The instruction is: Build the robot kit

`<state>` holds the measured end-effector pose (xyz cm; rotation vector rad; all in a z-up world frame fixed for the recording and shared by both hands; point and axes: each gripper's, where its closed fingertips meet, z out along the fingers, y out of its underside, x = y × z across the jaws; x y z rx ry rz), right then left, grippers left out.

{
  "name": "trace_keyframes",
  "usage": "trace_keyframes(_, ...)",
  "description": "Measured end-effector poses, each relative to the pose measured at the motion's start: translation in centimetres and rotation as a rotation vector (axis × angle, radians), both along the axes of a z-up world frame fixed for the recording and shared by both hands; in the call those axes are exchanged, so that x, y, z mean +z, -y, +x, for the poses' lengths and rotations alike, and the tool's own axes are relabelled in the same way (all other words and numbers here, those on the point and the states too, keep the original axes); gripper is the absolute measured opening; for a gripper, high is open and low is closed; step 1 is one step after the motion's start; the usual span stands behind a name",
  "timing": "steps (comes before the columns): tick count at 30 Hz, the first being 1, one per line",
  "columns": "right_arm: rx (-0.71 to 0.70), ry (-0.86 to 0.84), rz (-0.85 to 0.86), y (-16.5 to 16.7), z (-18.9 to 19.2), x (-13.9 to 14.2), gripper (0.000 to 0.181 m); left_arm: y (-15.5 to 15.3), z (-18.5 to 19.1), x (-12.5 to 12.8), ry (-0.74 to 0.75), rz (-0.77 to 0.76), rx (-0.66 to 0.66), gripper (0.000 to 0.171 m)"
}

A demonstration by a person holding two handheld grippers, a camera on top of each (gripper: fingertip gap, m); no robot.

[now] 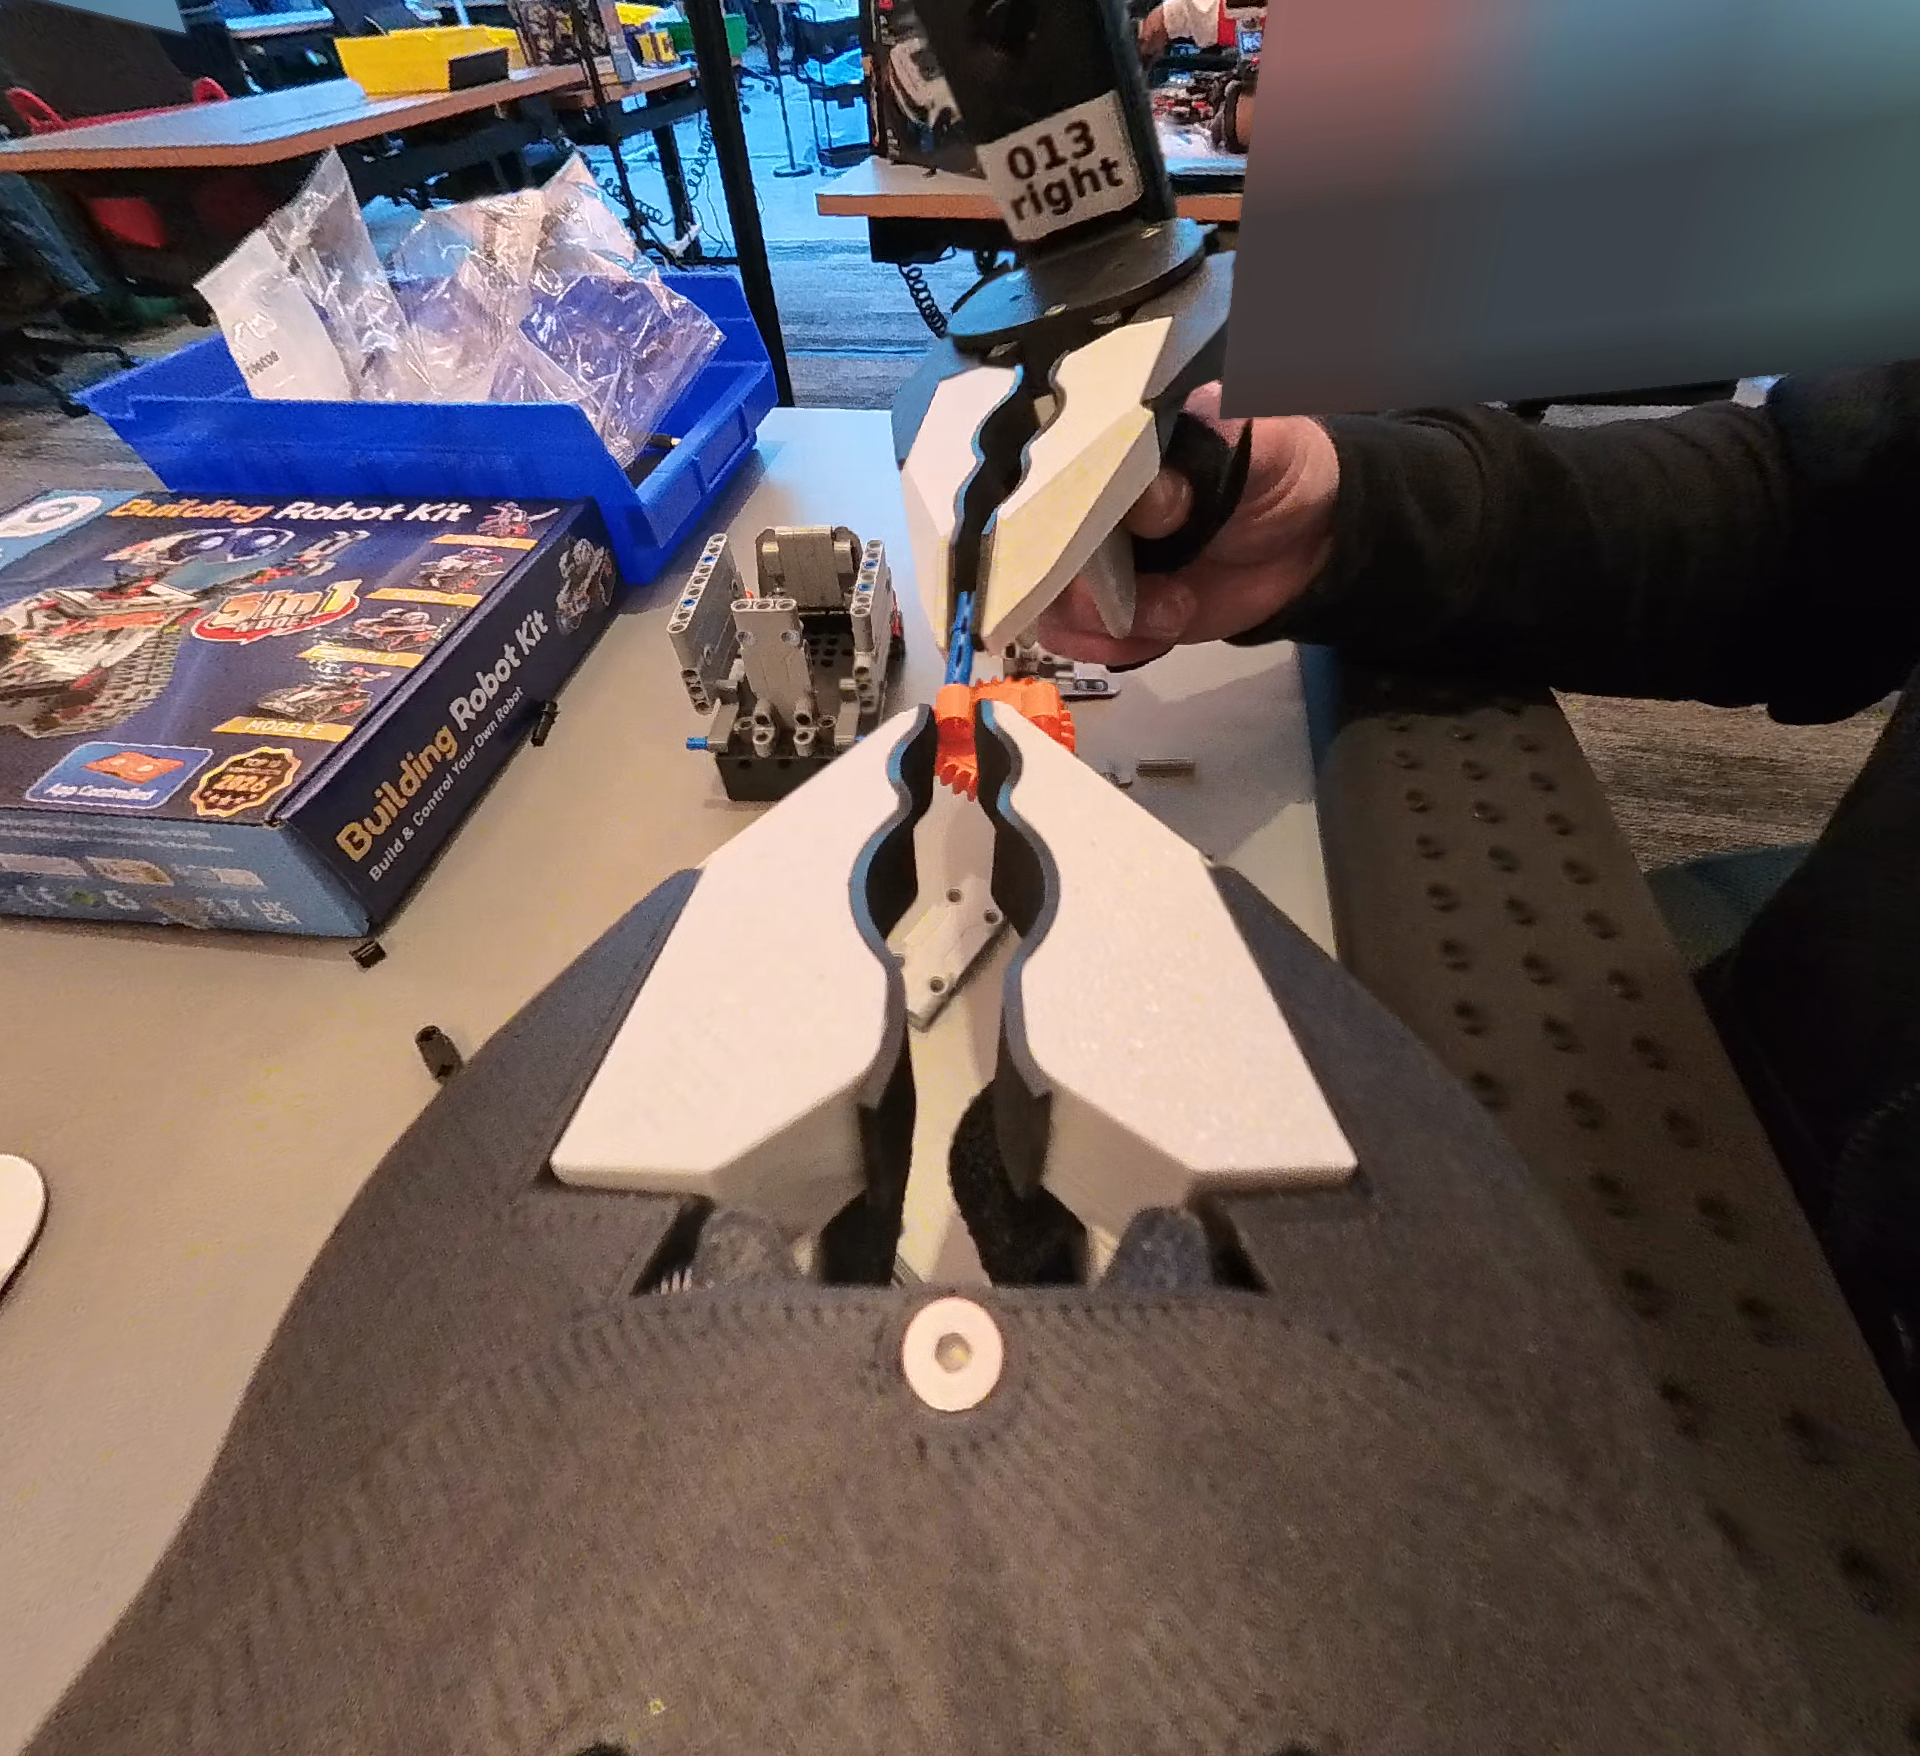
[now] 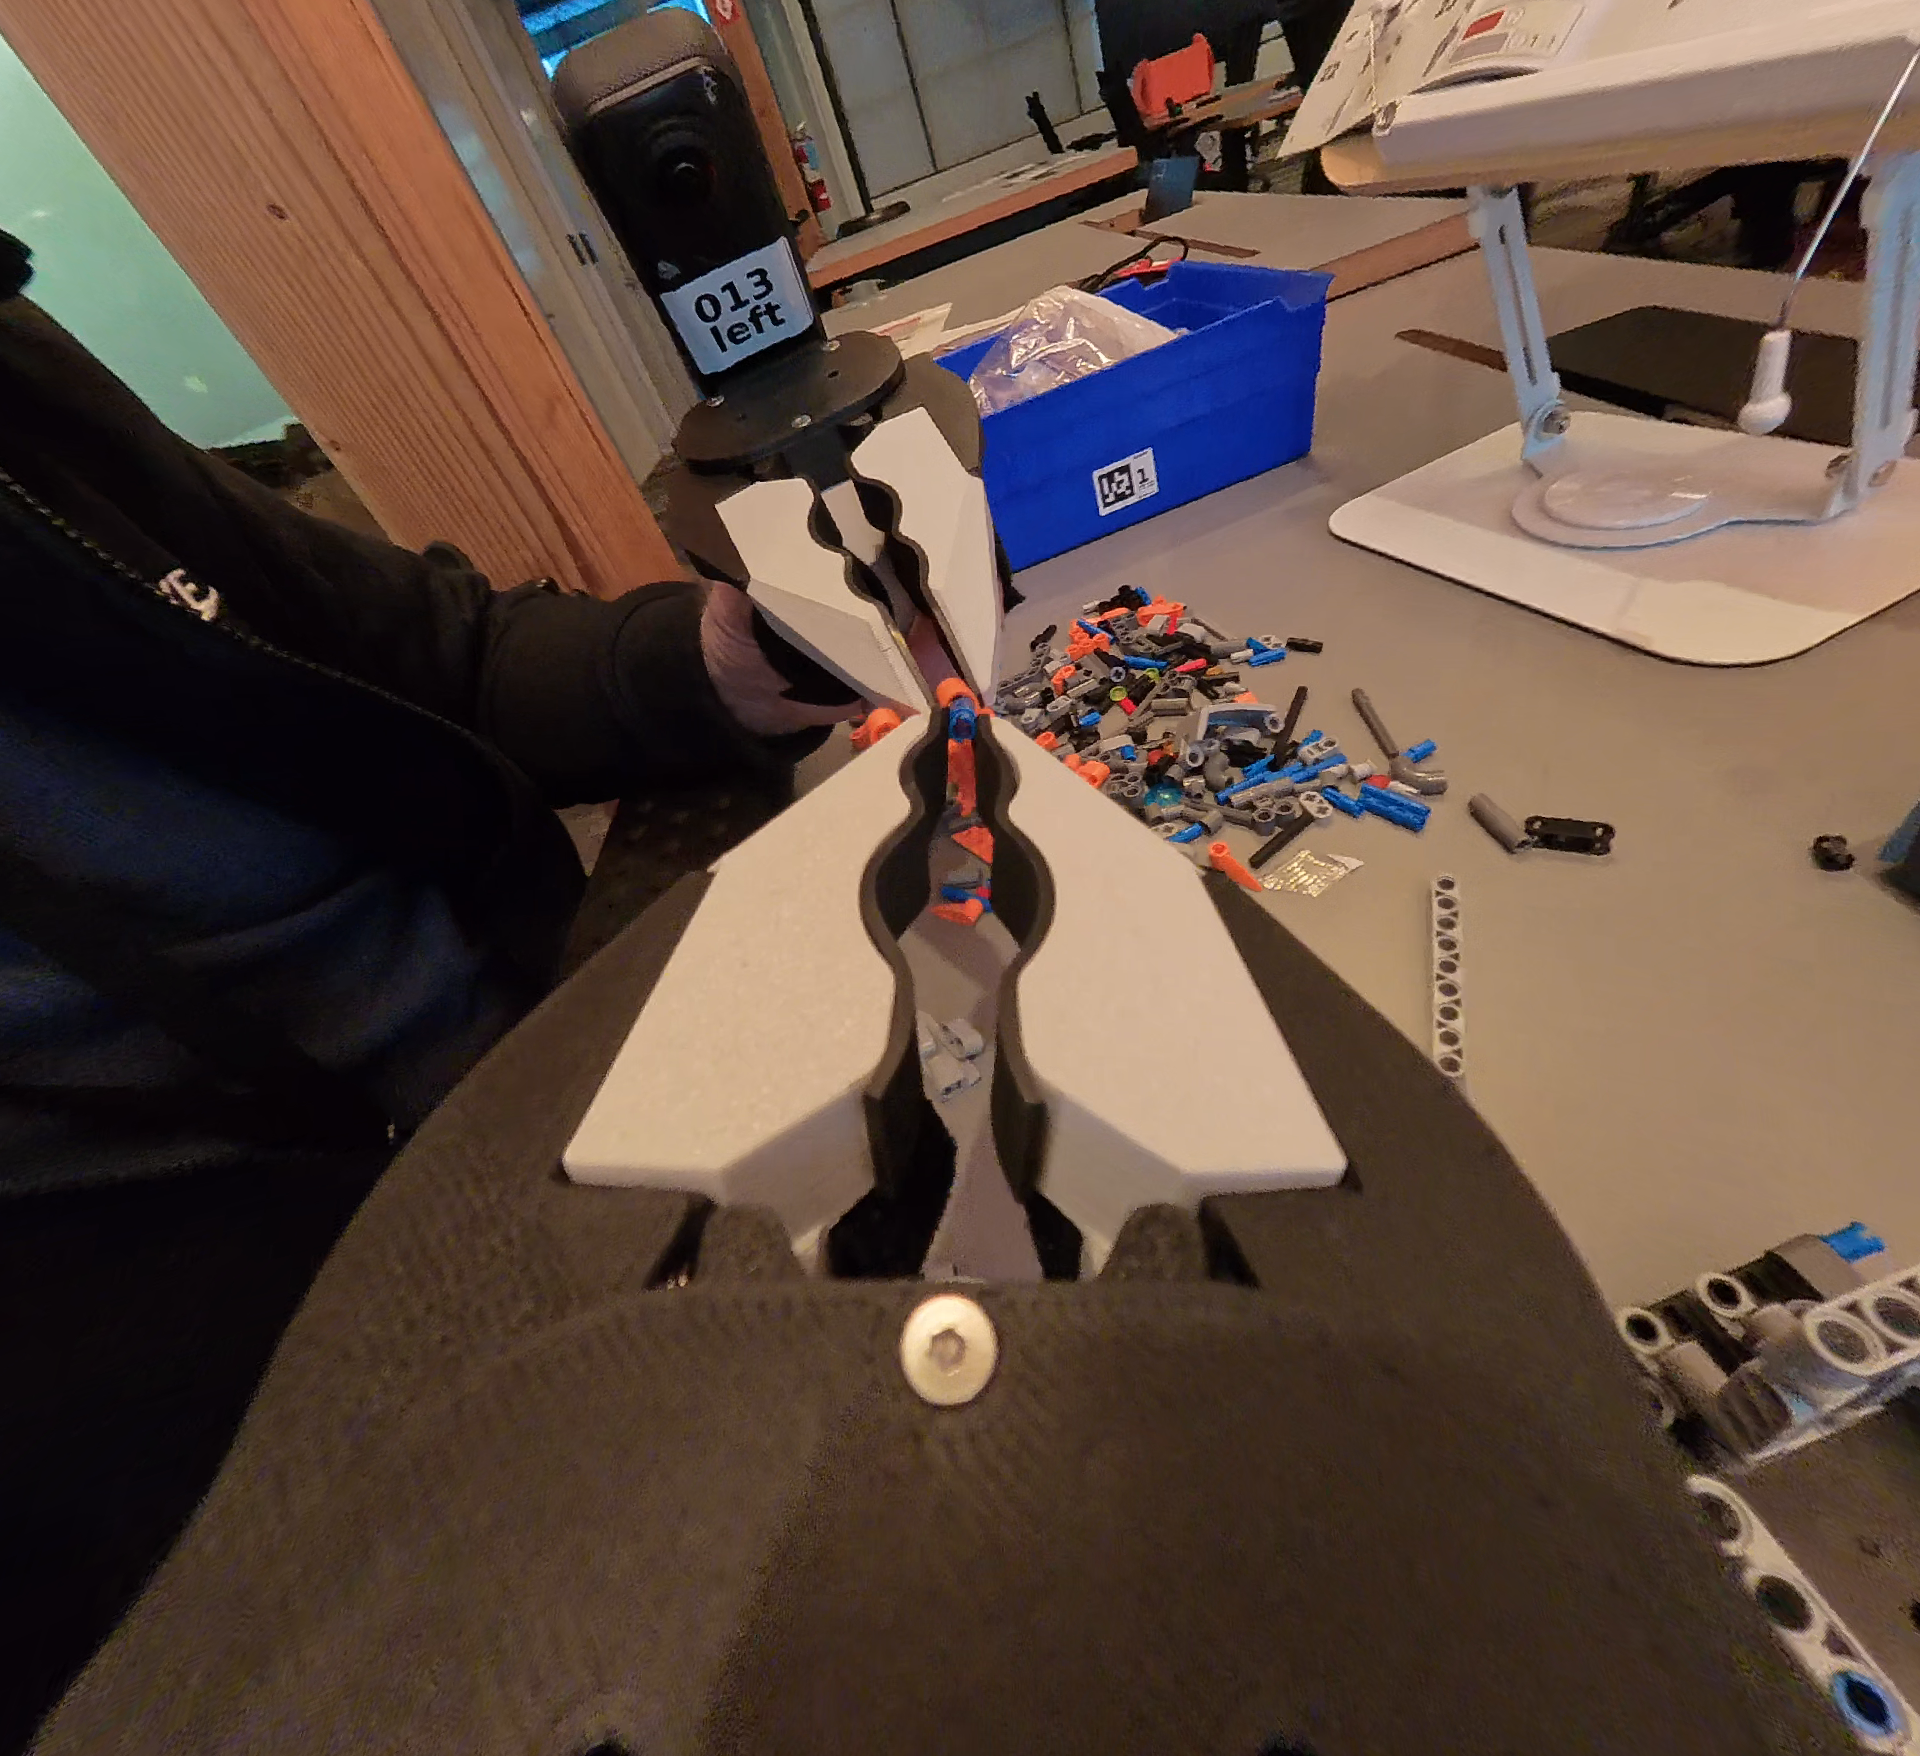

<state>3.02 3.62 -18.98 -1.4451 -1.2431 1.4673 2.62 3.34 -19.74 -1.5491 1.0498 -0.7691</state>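
My left gripper is shut on an orange gear, held just above the grey table. My right gripper comes down from above and is shut on a small blue pin. The pin's lower end meets the gear. In the right wrist view my right gripper holds the blue pin tip to tip with the left gripper, with the orange gear between them. A hand in a black sleeve holds each gripper.
A grey part-built model stands just behind the grippers. A printed kit box and a blue bin of plastic bags lie to the left. A pile of loose parts, a holed beam and a booklet on a white stand lie beyond. My left and right fingertips are right by each other. Both grippers' tips are roughly 15 cm from the grey part-built model. It is also in sight in the right wrist view.
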Motion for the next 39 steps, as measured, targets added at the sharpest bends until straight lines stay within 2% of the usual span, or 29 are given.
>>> trace_keyframes(6,-0.011,-0.016,0.066,0.3,0.0,0.5,0.002,0.0,0.0,0.7,0.024,0.012,0.025,0.005)
trace_keyframes(13,0.066,-0.023,0.091,1.4,0.4,0.8,0.001,1.0,0.3,1.5,0.059,0.006,-0.022,0.004)
trace_keyframes(16,0.124,0.031,0.122,2.5,0.0,-0.2,0.001,1.4,0.2,2.3,0.097,0.000,-0.046,0.004)
trace_keyframes(20,0.123,0.017,0.128,2.7,-0.1,0.1,0.000,1.7,0.0,2.6,0.071,0.032,-0.051,0.005)
trace_keyframes(25,0.121,0.072,0.170,2.6,0.3,-0.5,0.001,2.0,0.1,1.5,0.001,0.028,-0.085,0.005)
trace_keyframes(39,0.209,0.275,0.390,4.4,0.6,-3.6,0.000,3.4,0.4,-0.8,-0.014,-0.157,-0.248,0.005)
